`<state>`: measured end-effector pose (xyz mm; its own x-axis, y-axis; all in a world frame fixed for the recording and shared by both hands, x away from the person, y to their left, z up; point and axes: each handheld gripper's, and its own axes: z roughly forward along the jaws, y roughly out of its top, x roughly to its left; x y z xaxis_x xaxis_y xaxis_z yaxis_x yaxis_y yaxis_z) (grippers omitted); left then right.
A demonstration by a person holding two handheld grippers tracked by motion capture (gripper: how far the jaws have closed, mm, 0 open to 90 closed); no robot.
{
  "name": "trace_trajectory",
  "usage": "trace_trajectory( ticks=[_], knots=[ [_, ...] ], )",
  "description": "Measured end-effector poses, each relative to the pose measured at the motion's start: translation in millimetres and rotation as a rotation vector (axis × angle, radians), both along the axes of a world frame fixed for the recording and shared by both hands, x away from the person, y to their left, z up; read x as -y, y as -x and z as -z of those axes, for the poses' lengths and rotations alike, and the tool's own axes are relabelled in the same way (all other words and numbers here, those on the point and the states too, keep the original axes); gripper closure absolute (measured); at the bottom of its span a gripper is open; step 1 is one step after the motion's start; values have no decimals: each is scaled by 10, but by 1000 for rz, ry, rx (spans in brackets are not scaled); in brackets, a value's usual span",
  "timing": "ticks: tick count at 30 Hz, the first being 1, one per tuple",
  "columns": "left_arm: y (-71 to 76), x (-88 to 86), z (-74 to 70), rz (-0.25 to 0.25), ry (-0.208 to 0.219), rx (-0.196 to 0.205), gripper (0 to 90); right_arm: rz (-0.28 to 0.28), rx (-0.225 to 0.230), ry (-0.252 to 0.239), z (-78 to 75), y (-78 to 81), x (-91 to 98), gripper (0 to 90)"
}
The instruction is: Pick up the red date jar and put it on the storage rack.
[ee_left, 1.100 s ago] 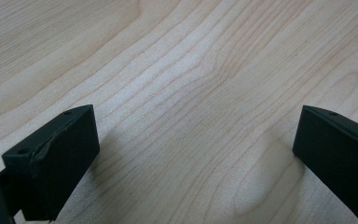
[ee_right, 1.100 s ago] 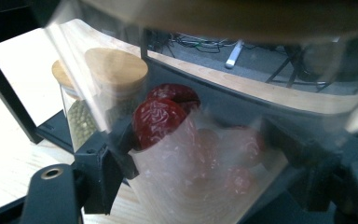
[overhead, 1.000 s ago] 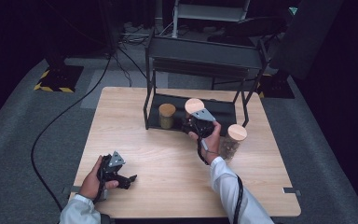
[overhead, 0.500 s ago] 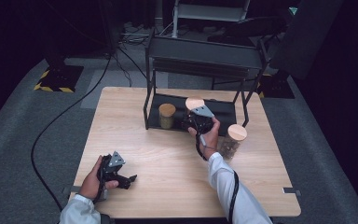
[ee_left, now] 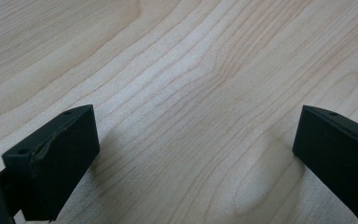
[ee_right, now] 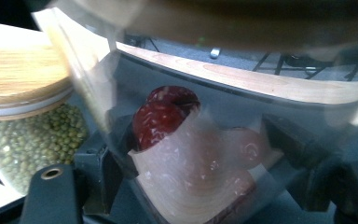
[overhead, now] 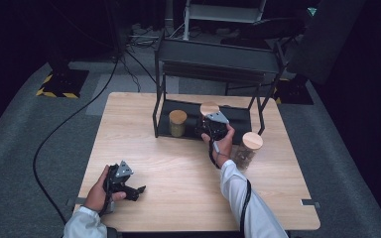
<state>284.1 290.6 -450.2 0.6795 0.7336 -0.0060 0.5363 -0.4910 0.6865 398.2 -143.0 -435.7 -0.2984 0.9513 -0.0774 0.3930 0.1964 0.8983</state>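
My right gripper (overhead: pixel 209 130) is shut on a glass jar with a wooden lid (overhead: pixel 209 108), held upright at the lower shelf of the black rack (overhead: pixel 213 59). In the right gripper view the jar (ee_right: pixel 191 154) holds red dried fruit and sits between my black jaws, with my right gripper (ee_right: pixel 205 200) closed around its wall. A jar of green beans (overhead: pixel 177 122) stands on the same shelf just to its left, and its beans and wooden lid (ee_right: pixel 28 135) show close by. My left gripper (overhead: pixel 129 191) rests open on the table's near left (ee_left: pixel 196 158), with nothing between its jaws.
A third lidded jar (overhead: pixel 250 148) stands on the wooden table (overhead: pixel 168 163) to the right of my right hand, outside the rack. The rack's legs and upper shelf frame the lower shelf. A black cable (overhead: pixel 54 134) runs across the floor on the left.
My right gripper has edged a little toward the rack shelf with the jar still in it. The left gripper has stayed where it was.
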Motion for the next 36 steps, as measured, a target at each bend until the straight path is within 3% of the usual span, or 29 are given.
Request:
trace_trajectory(
  ticks=[23,28,36],
  knots=[
    [0,-2,0,2,-1,1,2,5,-35,-10,21,-128,3,249],
    [0,-2,0,1,0,0,2,28,-51,-42,29,-146,21,245],
    [0,-2,0,2,-1,0,2,27,-49,-26,29,-149,3,238]
  ],
)
